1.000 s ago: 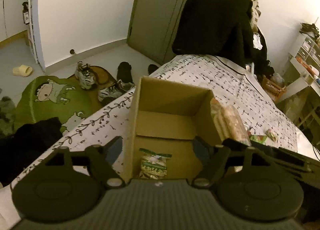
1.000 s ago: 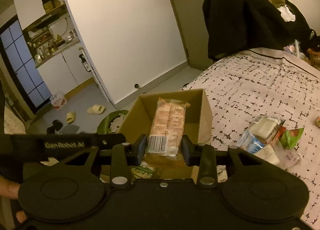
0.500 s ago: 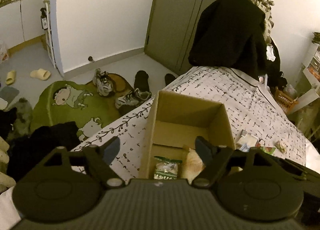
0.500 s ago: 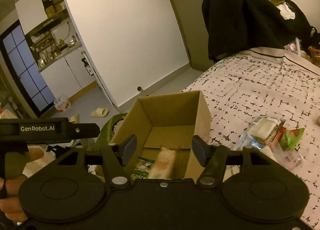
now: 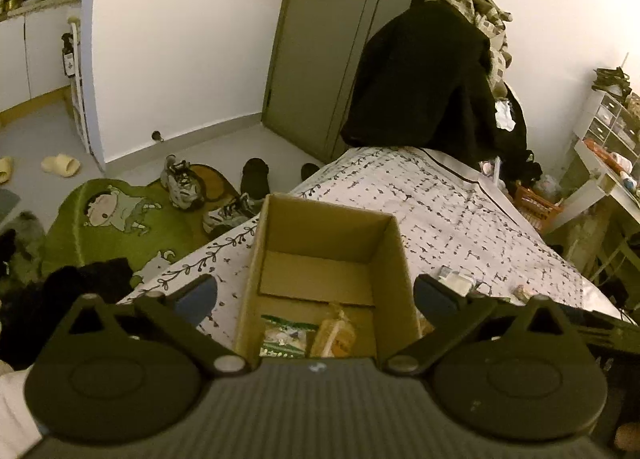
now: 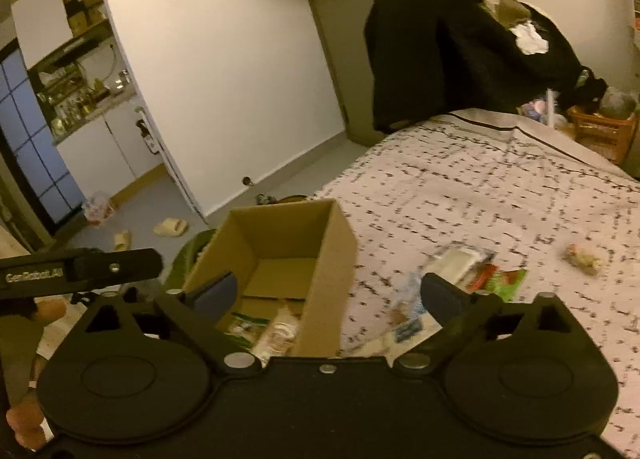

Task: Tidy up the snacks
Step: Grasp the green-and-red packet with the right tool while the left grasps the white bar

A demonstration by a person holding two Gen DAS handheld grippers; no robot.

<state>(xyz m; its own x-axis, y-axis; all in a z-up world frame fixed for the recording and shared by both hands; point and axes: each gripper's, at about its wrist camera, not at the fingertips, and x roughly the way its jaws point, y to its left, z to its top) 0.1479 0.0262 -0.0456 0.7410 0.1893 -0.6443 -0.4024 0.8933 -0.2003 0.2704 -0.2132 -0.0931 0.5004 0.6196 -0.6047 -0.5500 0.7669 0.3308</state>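
An open cardboard box [image 5: 394, 259] stands on the patterned bedspread [image 5: 440, 211]; it also shows in the right wrist view [image 6: 332, 267]. Inside lie a green-and-white snack packet [image 5: 286, 335] and an orange bread packet [image 5: 334, 333], which also shows in the right wrist view [image 6: 280, 333]. My left gripper [image 5: 316, 295] is open and empty above the box's near end. My right gripper [image 6: 328, 295] is open and empty, over the box's right wall. Several loose snacks [image 6: 472, 271] lie on the bed right of the box, with one small packet [image 6: 584, 257] farther right.
A dark coat [image 5: 424, 79] hangs at the far end of the bed. Shoes [image 5: 182, 183] and a green rug [image 5: 108, 219] lie on the floor to the left. An orange basket [image 6: 600, 131] and shelves [image 5: 608, 127] stand at the right.
My right gripper opened and let the bread packet drop into the box beside the green packet, then swung right. My left gripper drew back and up.
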